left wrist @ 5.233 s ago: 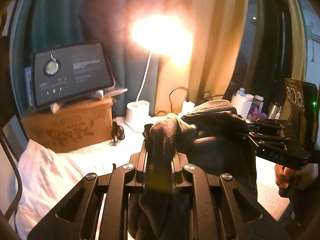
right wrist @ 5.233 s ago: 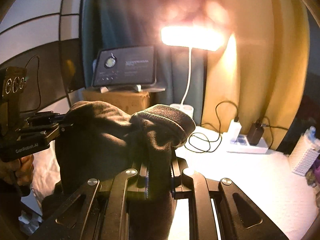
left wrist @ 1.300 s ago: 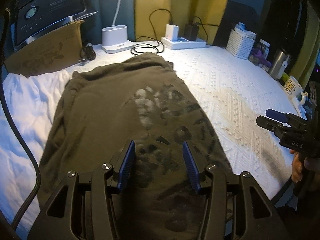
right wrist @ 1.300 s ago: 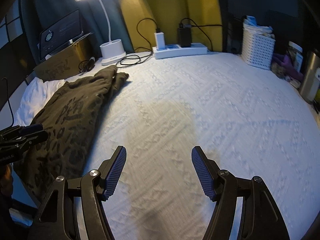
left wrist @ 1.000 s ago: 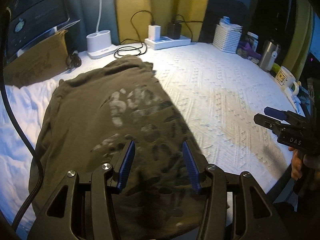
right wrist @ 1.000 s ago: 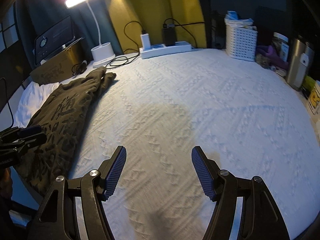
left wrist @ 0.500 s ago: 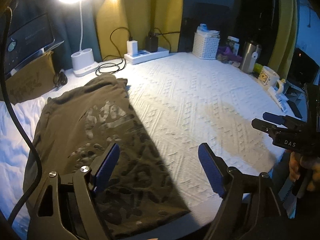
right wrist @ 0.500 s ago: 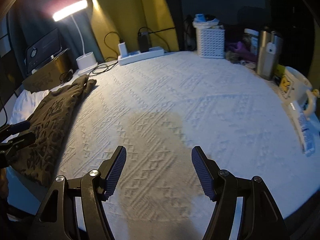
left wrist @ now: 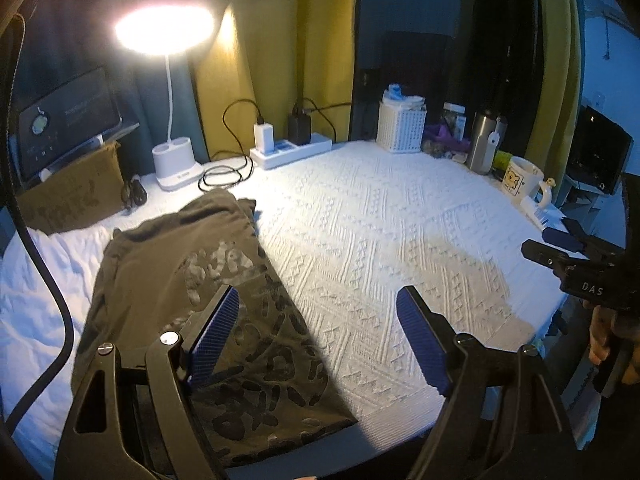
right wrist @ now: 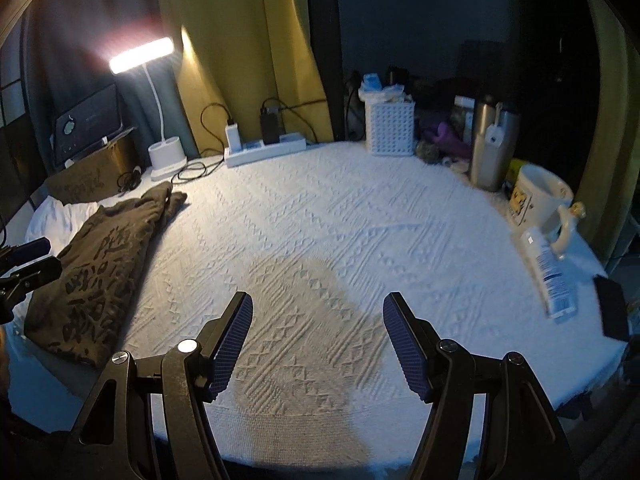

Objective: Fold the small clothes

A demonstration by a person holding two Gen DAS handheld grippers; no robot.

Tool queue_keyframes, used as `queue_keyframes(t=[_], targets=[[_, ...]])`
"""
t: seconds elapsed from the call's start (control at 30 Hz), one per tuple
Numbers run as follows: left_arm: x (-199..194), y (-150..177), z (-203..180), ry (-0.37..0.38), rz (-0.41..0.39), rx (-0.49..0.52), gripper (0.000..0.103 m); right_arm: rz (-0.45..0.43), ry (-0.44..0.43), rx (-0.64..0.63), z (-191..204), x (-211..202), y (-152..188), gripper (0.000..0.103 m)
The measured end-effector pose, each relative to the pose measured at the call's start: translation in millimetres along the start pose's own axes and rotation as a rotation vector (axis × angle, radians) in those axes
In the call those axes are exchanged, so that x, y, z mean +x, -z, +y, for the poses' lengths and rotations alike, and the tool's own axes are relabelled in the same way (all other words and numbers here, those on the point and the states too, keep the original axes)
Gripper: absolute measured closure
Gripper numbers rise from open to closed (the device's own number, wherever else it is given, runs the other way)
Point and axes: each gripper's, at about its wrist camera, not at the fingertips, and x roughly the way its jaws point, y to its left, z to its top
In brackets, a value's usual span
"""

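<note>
Nearest, the left gripper [left wrist: 316, 336] hangs with its fingers spread and empty above the near end of the olive garment [left wrist: 192, 292], which lies folded flat at the left of the white tabletop [left wrist: 380, 232]. The right gripper [right wrist: 318, 338], equally wide and empty, hovers over bare cloth. Behind, a lamp [left wrist: 166, 32] glows.

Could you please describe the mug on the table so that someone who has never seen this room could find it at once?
Start at the round table with the white patterned cloth and follow its rim away from the lamp, past the white basket and the steel flask. The mug stands just beyond the flask, near the edge. It is the only cream cup there, with a yellow picture on its side.
</note>
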Motion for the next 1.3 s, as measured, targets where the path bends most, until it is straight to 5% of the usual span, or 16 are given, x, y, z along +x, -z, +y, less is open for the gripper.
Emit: queue_keyframes(t=[1.3], targets=[[-114,-41,43,-0.110,-0.341,-0.024,0.015,-0.322,0.028,-0.092,52,-131,-76,0.017]])
